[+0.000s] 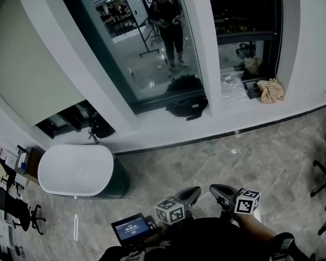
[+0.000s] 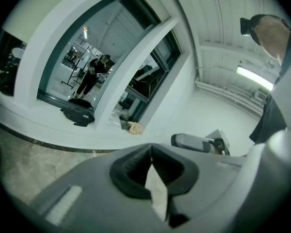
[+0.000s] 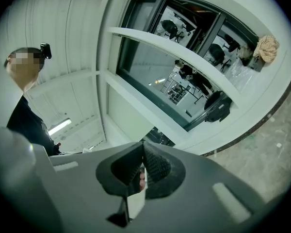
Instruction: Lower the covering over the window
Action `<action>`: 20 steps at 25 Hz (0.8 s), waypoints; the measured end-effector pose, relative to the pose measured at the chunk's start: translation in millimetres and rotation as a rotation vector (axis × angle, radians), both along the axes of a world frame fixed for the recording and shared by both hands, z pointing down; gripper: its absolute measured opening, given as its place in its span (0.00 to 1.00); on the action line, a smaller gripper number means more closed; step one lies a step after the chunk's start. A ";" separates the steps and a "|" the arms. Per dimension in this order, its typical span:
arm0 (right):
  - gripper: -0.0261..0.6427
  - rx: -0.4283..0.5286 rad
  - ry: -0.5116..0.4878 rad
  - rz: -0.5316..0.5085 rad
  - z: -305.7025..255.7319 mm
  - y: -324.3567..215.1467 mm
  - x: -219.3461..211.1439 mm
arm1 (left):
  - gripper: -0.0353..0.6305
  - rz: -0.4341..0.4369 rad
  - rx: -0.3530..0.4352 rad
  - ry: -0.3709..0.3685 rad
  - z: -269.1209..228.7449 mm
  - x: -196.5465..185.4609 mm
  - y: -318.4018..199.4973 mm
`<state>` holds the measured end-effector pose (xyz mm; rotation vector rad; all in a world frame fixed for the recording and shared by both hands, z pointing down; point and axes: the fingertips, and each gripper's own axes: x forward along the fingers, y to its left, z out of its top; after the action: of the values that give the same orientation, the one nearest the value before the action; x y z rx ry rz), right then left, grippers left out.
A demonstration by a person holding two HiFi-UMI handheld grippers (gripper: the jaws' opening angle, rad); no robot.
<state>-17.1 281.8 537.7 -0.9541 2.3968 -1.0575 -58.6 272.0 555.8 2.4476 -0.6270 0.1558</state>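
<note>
Left tool (image 1: 189,194) and right tool (image 1: 221,191) are both clenched on nothing. I hold them low against my body, tips side by side, aimed at the window wall (image 1: 168,132). The roller blind (image 1: 35,58) hangs well ahead and up-left over the left pane. Its hem runs parallel to the sill, with a dark gap beneath. I judge the left tool is on the nearer side.

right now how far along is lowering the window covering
Done: nothing certain. A pale covering on the left-hand pane hangs nearly to the bottom, with a dark gap beneath it. In hand: nothing. The left gripper and right gripper are both shut, empty and held low, well away from the glass. Left: the middle window is bare.
</note>
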 end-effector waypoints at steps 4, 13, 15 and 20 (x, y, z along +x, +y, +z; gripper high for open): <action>0.05 -0.028 -0.038 0.044 6.4 -15.6 11.6 | 0.06 0.032 -0.015 -0.019 6.4 6.8 -12.8; 0.05 -0.048 -0.024 0.198 19.2 -107.5 34.5 | 0.06 0.119 -0.052 0.014 20.2 14.5 -120.7; 0.05 -0.030 0.005 0.226 12.4 -142.0 35.4 | 0.06 0.129 -0.052 0.041 15.2 15.1 -160.1; 0.05 0.027 0.056 0.255 -9.2 -228.9 24.5 | 0.06 0.168 -0.011 0.083 -3.2 16.4 -248.8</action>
<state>7.5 52.9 528.5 -1.2551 2.2495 -0.9126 -42.2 23.2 552.5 2.4811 -0.3840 0.1233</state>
